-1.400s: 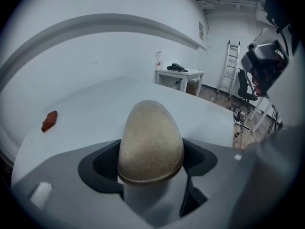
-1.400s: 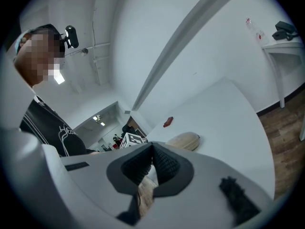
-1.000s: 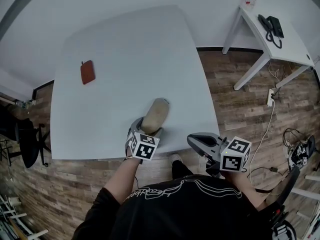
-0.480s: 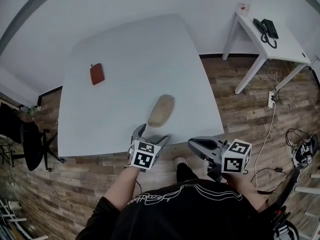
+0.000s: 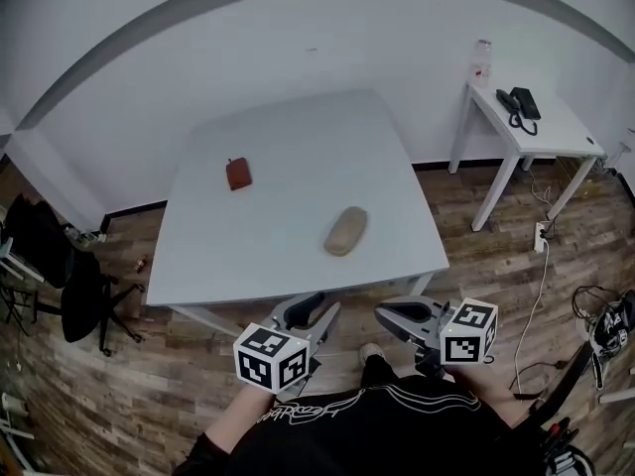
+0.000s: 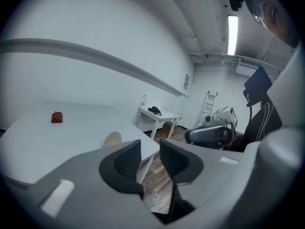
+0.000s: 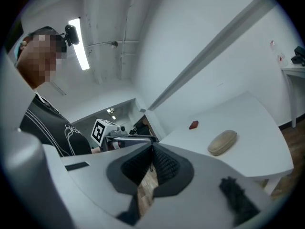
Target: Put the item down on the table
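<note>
A beige oblong case (image 5: pixel 345 231) lies flat on the white table (image 5: pixel 288 137), near its front right part; it also shows in the left gripper view (image 6: pixel 112 139) and the right gripper view (image 7: pixel 222 142). My left gripper (image 5: pixel 316 311) hangs in front of the table's near edge, apart from the case. Its jaws (image 6: pixel 150 150) are closing with a gap still between the pads and nothing in it. My right gripper (image 5: pixel 389 311) is held beside it over the floor, its pads (image 7: pixel 164 163) together and empty.
A small red pouch (image 5: pixel 238 174) lies further back on the table. A white side table (image 5: pixel 556 127) with a black phone (image 5: pixel 523 102) stands at the right. Black chairs (image 5: pixel 60 276) stand at the left, cables (image 5: pixel 595 310) lie on the wooden floor.
My left gripper has let go of the beige case and drawn back off the table's front edge. The case stays on the table. The head view has pulled back and risen.
</note>
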`<state>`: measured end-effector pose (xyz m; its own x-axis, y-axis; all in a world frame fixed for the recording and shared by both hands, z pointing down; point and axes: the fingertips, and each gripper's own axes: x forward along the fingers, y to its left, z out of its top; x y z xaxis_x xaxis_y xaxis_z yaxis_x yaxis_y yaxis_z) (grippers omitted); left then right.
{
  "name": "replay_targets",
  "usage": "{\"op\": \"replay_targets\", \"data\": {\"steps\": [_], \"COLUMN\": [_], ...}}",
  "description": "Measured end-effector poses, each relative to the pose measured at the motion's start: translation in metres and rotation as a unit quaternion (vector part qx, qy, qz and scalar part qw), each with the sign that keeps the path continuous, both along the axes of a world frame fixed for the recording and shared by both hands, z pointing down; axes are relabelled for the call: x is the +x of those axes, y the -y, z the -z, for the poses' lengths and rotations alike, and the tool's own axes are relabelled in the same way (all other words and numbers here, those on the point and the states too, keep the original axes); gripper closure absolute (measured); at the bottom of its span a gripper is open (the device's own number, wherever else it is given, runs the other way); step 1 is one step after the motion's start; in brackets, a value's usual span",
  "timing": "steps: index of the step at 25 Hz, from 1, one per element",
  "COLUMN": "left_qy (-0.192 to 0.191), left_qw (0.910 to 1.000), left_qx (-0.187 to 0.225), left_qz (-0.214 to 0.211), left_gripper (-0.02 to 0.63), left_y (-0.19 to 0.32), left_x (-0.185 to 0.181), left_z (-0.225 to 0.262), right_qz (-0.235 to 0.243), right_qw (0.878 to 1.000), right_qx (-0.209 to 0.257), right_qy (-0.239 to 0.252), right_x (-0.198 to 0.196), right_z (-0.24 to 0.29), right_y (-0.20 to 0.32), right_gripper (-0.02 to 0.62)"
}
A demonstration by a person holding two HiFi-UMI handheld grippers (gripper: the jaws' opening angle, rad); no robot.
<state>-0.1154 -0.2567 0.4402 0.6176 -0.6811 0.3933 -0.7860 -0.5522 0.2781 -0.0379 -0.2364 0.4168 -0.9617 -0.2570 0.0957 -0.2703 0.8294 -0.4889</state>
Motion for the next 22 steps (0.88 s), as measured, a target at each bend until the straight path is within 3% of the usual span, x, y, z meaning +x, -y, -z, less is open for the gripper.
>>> {"op": "replay_targets", "data": {"steps": [2,3,6,11,22], "left_qy": [-0.003,0.005,0.022,-0.001,-0.027], "left_qw": [0.9999,0.9998,0.9987,0.9974,0.9951], "left_qx": [0.004,0.004,0.009,0.023,0.05], "left_qz": [-0.011,-0.02,-0.046,-0.068,-0.081], "left_gripper": [0.576,0.601,0.601,0.601,0.601], "left_y": [-0.024,-0.035,-0.064,-0.094,-0.102], "left_x": [0.0,0.001,0.004,0.01,0.009], "left_z": [0.015,0.017,0.015,0.028,0.048], "right_qz": [0.002,0.002,0.004,0.016,0.001], "right_qw": [1.0,1.0,0.999,0.999,0.997], "right_qx": [0.016,0.022,0.035,0.049,0.06], "right_qy": [0.004,0.005,0.003,-0.012,-0.043], "right_x": [-0.005,-0.007,-0.014,-0.024,-0.03], "right_z": [0.013,0.018,0.025,0.029,0.024], "right_y": [-0.016,-0.023,-0.042,-0.07,-0.079], "right_gripper": [0.586,0.586,0.586,0.586,0.586]}}
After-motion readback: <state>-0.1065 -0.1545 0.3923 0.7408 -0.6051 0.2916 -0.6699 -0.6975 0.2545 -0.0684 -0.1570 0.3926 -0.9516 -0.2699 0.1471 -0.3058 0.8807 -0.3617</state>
